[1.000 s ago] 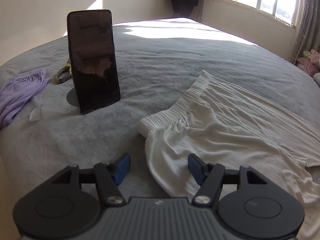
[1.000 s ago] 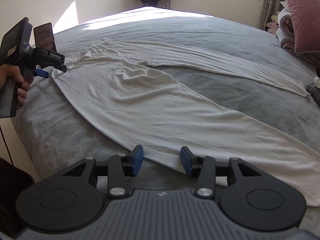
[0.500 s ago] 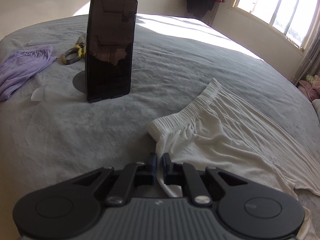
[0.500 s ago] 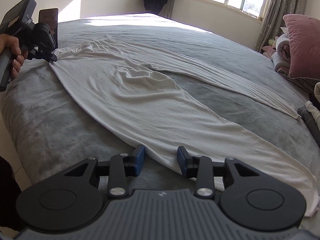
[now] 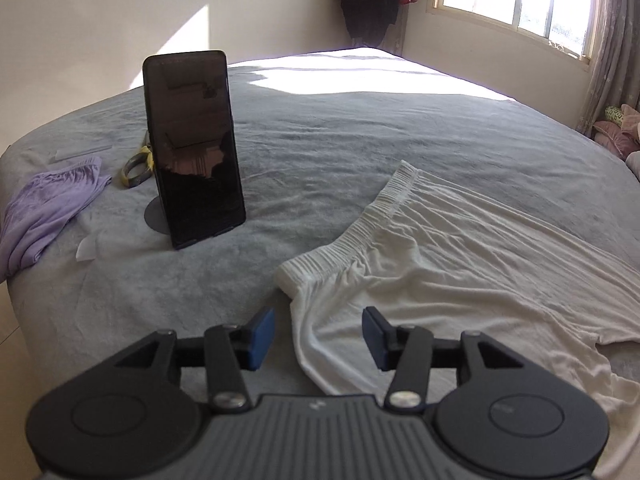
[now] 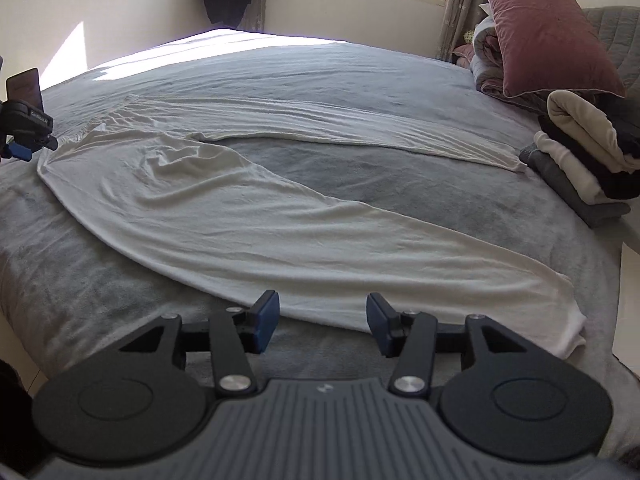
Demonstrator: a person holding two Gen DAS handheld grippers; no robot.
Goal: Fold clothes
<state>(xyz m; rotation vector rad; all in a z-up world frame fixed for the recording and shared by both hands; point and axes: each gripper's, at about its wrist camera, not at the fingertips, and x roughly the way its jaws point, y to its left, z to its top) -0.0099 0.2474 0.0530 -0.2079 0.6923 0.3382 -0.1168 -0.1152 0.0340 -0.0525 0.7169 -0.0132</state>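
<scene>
White trousers (image 6: 248,216): thin matt cloth (finely creased); grey bedspread (image 5: 360,152): plush, matt; phone (image 5: 192,144): glossy glass.

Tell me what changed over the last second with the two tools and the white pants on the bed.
The left tool pinched shut at the waistband corner of the white pants, then let go; its jaws are opening, fabric lying loose between them. The right tool slid along the near leg's edge and is opening too. The pants stay spread on the bed; the phone stays upright.
</scene>
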